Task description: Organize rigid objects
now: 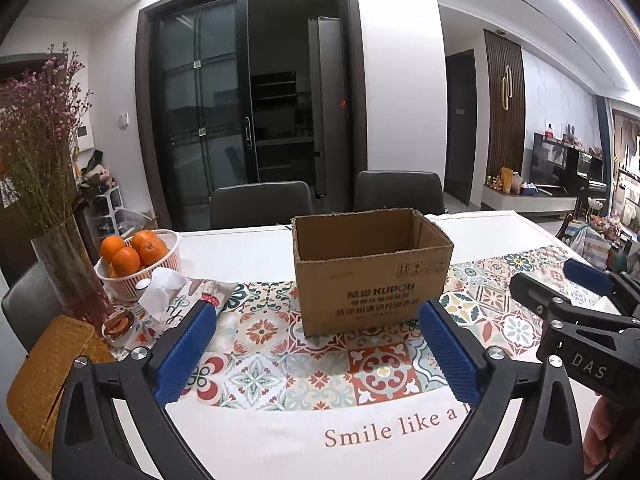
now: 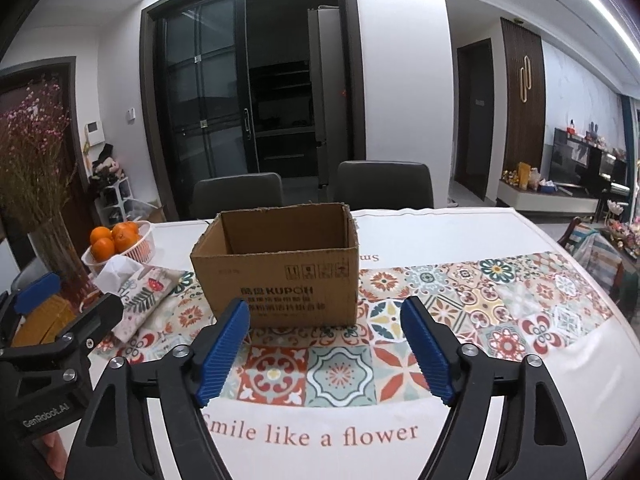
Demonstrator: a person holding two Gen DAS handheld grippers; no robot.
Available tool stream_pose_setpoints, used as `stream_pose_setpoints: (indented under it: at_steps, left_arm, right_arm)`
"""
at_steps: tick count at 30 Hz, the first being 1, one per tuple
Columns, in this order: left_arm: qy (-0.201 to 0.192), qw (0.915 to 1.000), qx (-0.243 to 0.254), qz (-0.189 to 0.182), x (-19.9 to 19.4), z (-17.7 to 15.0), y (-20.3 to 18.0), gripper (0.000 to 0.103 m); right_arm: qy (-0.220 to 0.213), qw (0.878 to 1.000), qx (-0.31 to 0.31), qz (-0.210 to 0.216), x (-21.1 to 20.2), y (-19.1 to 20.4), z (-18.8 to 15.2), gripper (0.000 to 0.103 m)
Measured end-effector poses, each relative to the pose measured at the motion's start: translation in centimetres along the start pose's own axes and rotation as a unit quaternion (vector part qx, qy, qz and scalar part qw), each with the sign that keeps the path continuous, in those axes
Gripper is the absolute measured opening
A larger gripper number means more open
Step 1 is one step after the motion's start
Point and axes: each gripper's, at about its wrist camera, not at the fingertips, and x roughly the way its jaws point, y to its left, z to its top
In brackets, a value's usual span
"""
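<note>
Facing you: cardboard box [image 2: 276,268], upright, open-topped, dead ahead on the worktop [image 2: 460,400], long side toward you. Your left gripper [image 1: 316,344] and right gripper [image 2: 324,344] both stand spread and empty, the right one nearer.

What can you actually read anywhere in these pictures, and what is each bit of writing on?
"Smile like a flower": tablecloth, near edge.
"KUPOH": front of the cardboard box; the lines of Chinese characters around it are too blurred to read.
Handling symbols on the box: too small to tell.
"GenRobot.AI": body of the left hand-held gripper.
"DAS": body of the right hand-held gripper.
</note>
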Motion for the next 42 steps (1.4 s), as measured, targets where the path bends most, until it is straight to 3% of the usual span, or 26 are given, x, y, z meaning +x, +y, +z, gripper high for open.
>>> stream_pose_setpoints:
  at_steps: [10,42]
  left_arm:
    - [0.004,0.9999,0.005,0.01,-1.6,-1.5,0.2,0.103]
    - [-0.01,0.9998,0.003,0.019,-2.9,-1.4,0.1,0.103]
  right_arm:
    - [-0.014,1.0,-0.016,-0.022,-1.9,0.5,-1.1,0.081]
    - [-0.017,1.0,-0.003,-0.016,-2.9,0.4,-1.2,0.081]
